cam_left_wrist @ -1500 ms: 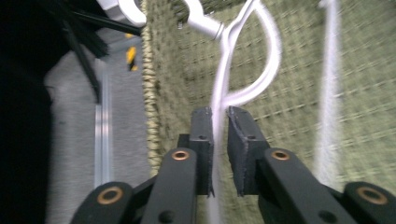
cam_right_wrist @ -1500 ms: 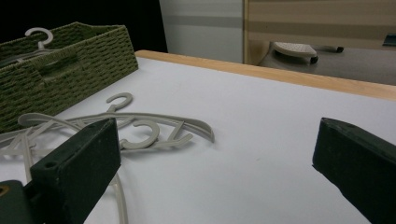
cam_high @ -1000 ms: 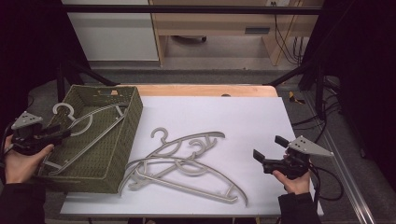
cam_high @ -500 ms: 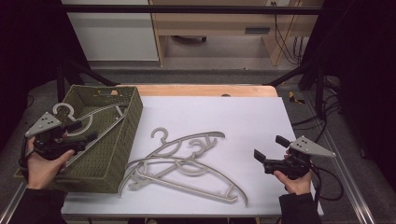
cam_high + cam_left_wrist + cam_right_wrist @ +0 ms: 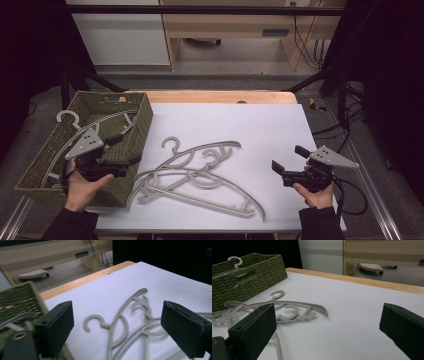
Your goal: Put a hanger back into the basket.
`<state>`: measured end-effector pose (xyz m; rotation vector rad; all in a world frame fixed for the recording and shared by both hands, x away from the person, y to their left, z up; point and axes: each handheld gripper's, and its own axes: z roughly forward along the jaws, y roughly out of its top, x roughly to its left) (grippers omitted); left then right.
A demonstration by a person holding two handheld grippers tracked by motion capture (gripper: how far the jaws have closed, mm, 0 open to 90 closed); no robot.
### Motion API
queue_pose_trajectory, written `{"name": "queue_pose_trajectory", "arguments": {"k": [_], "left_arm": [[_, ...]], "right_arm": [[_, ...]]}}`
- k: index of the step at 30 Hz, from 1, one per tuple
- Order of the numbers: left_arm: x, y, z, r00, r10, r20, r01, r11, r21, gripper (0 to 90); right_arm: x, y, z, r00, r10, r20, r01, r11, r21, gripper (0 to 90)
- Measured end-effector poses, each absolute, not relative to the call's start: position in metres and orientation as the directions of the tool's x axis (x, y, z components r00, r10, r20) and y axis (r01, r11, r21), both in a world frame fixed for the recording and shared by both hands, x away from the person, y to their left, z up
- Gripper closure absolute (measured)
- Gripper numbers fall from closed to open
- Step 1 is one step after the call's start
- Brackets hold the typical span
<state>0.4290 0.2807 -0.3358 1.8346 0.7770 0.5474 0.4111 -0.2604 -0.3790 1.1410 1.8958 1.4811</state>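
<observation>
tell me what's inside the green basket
A grey hanger lies in the basket, its hook poking over the far left rim. The left gripper and its hand cover the near part, so anything under them is hidden.

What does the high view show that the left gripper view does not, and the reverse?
High view: the left hand and right hand, the right tool, open, and the whole basket. Left gripper view: the left tool with its jaws close up; they have just been opening, nothing between them. Both: the hangers piled on the white table, the basket's woven wall.
</observation>
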Motion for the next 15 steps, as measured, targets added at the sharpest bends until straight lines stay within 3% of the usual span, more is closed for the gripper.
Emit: {"name": "queue_pose_trajectory", "arguments": {"k": [15], "left_arm": [[0.438,0.216,-0.356,0.79,0.612,0.036,0.282,-0.414,0.865,10.2]], "right_arm": [[0.411,-0.26,-0.379,-0.551,0.826,0.121,0.32,0.075,0.944,1.2]]}}
